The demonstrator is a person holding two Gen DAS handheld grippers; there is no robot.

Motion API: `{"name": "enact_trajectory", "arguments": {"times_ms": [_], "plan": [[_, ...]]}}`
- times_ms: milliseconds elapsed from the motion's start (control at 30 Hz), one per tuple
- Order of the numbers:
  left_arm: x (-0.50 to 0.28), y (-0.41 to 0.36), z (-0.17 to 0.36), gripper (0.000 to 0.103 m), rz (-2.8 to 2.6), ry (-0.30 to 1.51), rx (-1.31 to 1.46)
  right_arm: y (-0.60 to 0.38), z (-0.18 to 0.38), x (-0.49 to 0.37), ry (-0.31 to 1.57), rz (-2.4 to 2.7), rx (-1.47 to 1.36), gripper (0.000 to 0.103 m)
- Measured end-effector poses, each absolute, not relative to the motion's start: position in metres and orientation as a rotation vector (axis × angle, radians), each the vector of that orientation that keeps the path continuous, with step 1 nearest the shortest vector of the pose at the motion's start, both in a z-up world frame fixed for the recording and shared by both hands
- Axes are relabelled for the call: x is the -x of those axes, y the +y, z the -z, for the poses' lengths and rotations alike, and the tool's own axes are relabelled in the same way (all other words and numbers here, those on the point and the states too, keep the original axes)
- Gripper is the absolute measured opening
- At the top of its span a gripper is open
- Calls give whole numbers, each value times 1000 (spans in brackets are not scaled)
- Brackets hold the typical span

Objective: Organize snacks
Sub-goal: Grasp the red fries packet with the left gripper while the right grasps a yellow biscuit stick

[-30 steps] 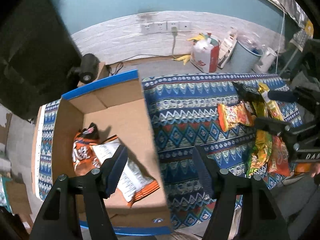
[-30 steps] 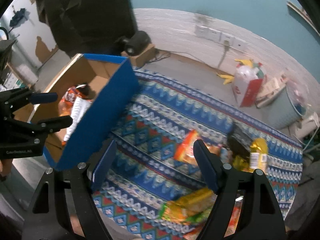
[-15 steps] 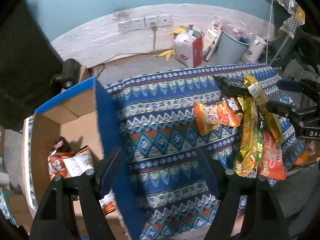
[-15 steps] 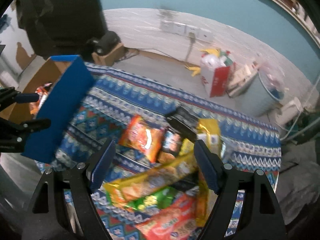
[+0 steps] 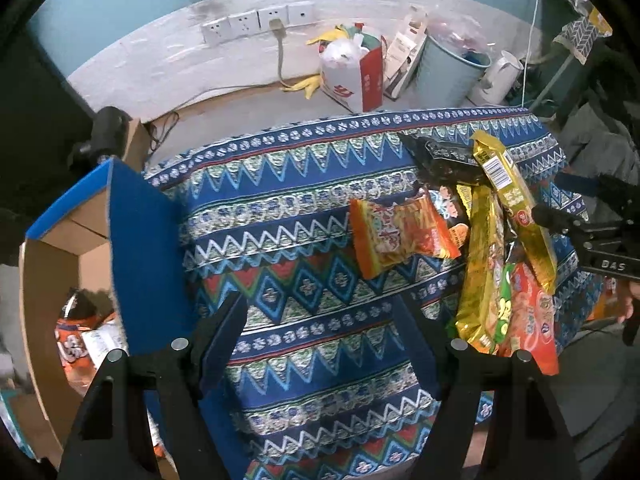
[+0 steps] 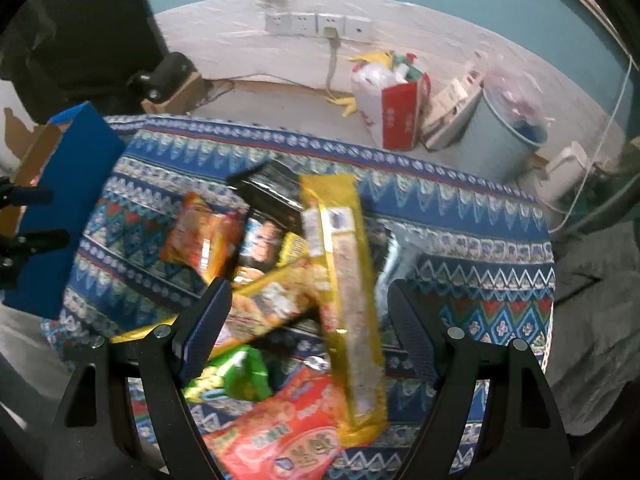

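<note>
both hand-held grippers wide: left (image 5: 320, 338) over bare cloth (image 5: 288, 216), right (image 6: 310, 320) above snack pile (image 6: 296, 280)

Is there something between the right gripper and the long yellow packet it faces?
Nothing visible. The right gripper is open above the snack pile, and the long yellow packet lies on top of the other packs, directly between the fingers.

You can read "DAS" in white on the right gripper (image 5: 576, 200); the snack packets' print seems too blurred to read
</note>
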State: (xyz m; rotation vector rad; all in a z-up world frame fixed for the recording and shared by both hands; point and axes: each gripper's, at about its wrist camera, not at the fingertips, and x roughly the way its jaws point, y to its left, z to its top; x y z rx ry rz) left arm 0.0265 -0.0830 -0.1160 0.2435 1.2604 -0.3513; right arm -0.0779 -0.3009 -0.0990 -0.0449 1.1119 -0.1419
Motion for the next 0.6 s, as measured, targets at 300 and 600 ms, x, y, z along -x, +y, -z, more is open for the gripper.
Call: {"name": "enact_trajectory", "arguments": {"times_ms": [300, 600], "plan": [[-46, -112, 137, 78, 391, 1323, -226, -335, 133, 76, 1179, 155, -19, 80], [-68, -143, 168, 81, 405, 1426, -122, -348, 158, 79, 1231, 115, -60, 37]]}}
